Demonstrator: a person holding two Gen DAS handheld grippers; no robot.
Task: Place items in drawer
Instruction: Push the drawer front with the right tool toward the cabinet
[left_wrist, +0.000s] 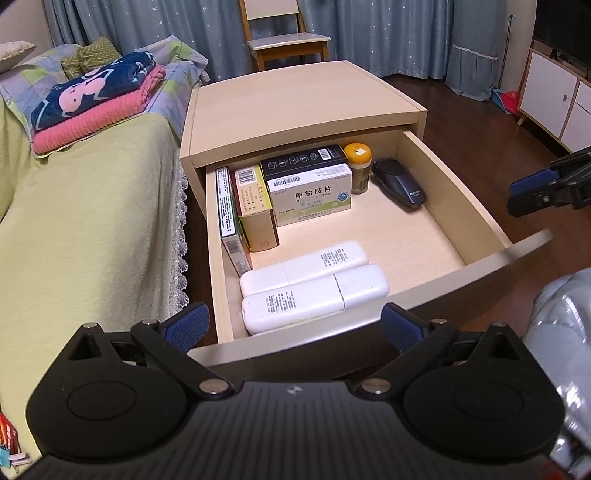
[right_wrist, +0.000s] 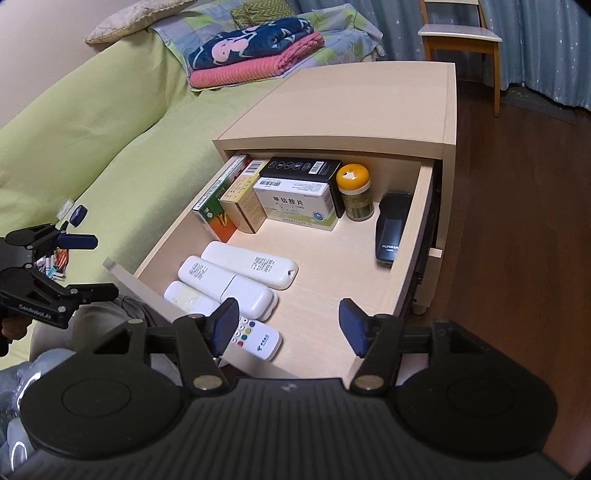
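Note:
The light wood drawer (left_wrist: 454, 192) (right_wrist: 408, 254) is pulled out of the bedside cabinet (left_wrist: 295, 99). At its back stand several medicine boxes (left_wrist: 310, 195) (right_wrist: 295, 201), a yellow-lidded jar (left_wrist: 358, 166) (right_wrist: 354, 192) and a black shaver (left_wrist: 400, 184) (right_wrist: 391, 229). Several white remotes (left_wrist: 314, 284) (right_wrist: 240, 277) lie at the front left, one face up with coloured buttons (right_wrist: 255, 339). My left gripper (left_wrist: 294, 325) (right_wrist: 88, 266) is open and empty, just before the drawer front. Over the drawer's front right my right gripper (right_wrist: 290, 325) (left_wrist: 524, 194) is open, holding nothing.
A bed with a green cover (left_wrist: 92, 221) runs along the cabinet's left, with folded blankets (left_wrist: 96, 99) on it. Small packets (right_wrist: 55, 266) lie on the bed. A wooden chair (left_wrist: 288, 40) stands behind, a white cabinet (left_wrist: 554, 96) at the right. The floor (right_wrist: 517, 240) is dark wood.

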